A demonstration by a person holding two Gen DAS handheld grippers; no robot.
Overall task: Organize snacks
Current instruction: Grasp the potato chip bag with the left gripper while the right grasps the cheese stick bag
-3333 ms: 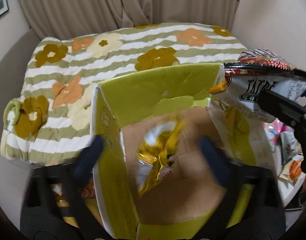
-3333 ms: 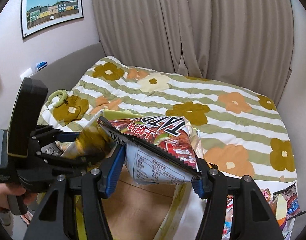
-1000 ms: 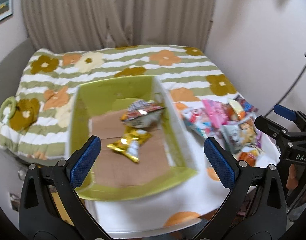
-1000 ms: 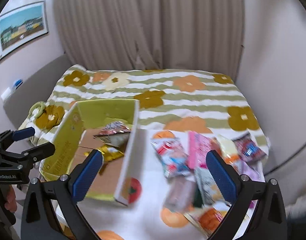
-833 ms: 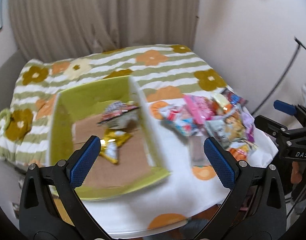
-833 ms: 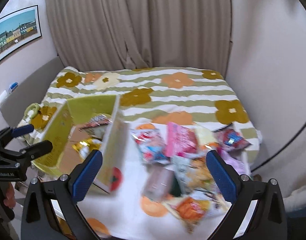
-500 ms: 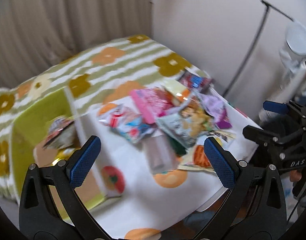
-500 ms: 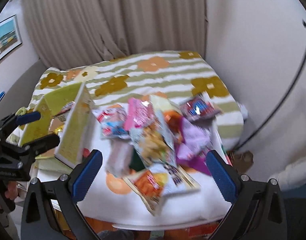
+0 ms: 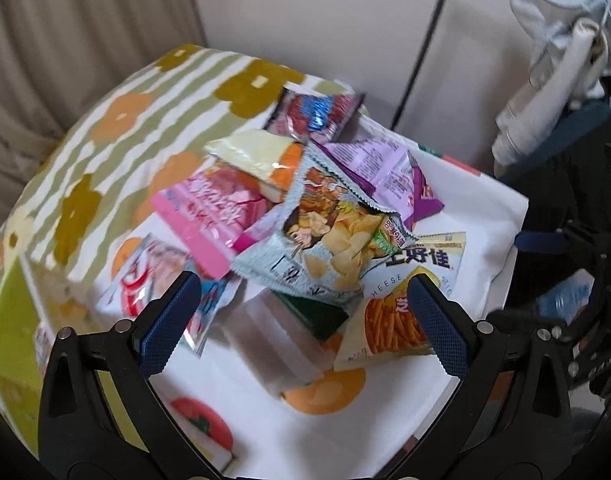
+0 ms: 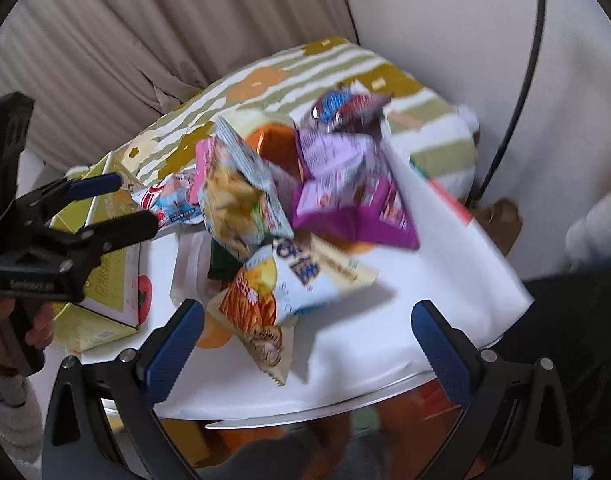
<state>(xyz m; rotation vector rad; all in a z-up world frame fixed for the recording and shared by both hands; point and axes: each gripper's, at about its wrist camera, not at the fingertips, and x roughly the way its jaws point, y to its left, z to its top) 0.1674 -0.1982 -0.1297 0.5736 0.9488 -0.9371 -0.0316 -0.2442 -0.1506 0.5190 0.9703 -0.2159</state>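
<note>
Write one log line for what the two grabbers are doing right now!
left gripper: open, empty | right gripper: open, empty | both over snack pile on table | box: beside pile

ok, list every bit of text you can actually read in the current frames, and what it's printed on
"上好佳": cheese snack bag, in the left wrist view.
"CHEESE", its first letter half lost at a fold: same bag, below the brand.
Chip bag: green badge lettering too small to read.
Purple bag: back-panel print too small.
Pink packet: blurred.
Left claw body lettering: blurred.

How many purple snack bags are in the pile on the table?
1: the purple bag lies just behind the chip bag, to its right. Others may be buried.
</note>
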